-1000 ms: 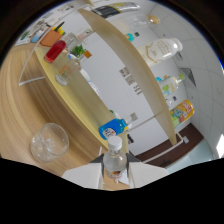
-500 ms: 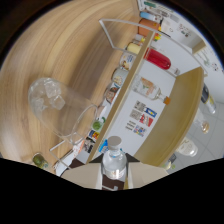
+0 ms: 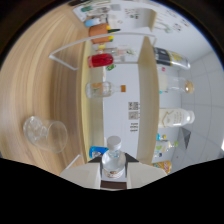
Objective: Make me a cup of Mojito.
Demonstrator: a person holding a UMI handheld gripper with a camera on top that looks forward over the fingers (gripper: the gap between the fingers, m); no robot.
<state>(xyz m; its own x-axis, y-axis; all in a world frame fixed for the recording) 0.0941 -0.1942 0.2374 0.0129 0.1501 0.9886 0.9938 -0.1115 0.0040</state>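
Gripper (image 3: 113, 176) clamps a clear capped bottle (image 3: 113, 159) between its fingers, glass (image 3: 45, 133) off beside it

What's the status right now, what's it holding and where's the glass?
Jaws shut on small clear bottle. Empty glass on wooden counter, off to one side. Shelf bottles beyond; nothing in the way.

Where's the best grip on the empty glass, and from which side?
Grip the glass across its side wall at mid-height, coming in level from the bare wood around it, clear of the shelf rack. The gripper is already shut on a clear bottle, which probably has to go first.
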